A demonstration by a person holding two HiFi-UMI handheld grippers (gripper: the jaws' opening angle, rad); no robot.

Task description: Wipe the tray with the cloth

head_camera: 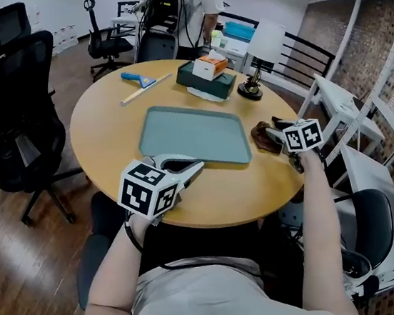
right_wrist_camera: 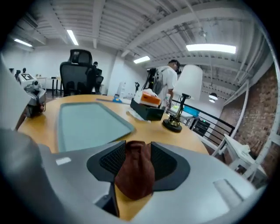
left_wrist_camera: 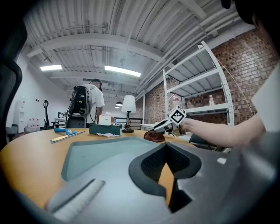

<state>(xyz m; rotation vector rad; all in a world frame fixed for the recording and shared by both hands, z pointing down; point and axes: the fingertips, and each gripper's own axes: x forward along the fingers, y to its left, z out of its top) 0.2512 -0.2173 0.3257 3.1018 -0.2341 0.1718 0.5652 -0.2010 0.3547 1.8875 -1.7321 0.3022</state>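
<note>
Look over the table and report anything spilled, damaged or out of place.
Nothing stands out. The tray lies flat and bare on the table, the cloth is pinched in the right gripper beside it, and only a loose white tissue lies by the dark box at the far side.

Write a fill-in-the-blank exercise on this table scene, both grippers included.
The cloth clamped in the right gripper is ____ in colour.
The teal tray lies on a ____ wooden table.
The left gripper, jaws together at the tray's near corner, holds ____.
Missing words: brown; round; nothing.
</note>
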